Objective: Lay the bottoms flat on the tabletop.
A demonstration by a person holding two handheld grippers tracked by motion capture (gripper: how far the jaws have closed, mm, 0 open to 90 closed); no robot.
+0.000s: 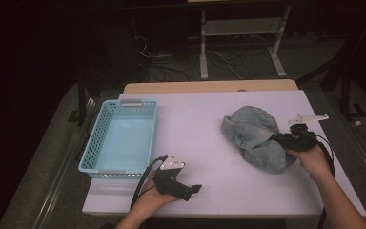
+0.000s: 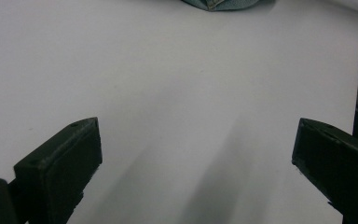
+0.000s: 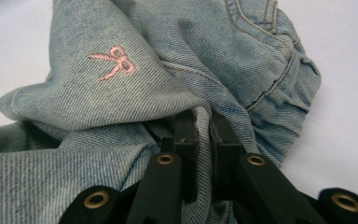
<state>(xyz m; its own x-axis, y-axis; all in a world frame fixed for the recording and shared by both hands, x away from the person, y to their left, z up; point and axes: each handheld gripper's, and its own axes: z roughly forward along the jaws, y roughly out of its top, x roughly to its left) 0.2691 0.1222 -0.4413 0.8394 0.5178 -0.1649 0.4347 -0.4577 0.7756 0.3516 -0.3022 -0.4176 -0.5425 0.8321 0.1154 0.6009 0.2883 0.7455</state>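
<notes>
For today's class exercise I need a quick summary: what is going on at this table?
A person works with a gripper in each hand. The right gripper is shut on a fold of the crumpled light-blue denim garment lying on the white table. The left gripper hangs open near the empty light-blue plastic basket.

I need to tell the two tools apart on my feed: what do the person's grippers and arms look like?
Both grippers are black with two blocky, flat-faced jaws. The left gripper carries a grey three-cornered plate on top and trails a black cable. The right gripper shows brass-coloured rivets on its jaw links and also trails a black cable. No sleeves reach the forearms in the high view.
</notes>
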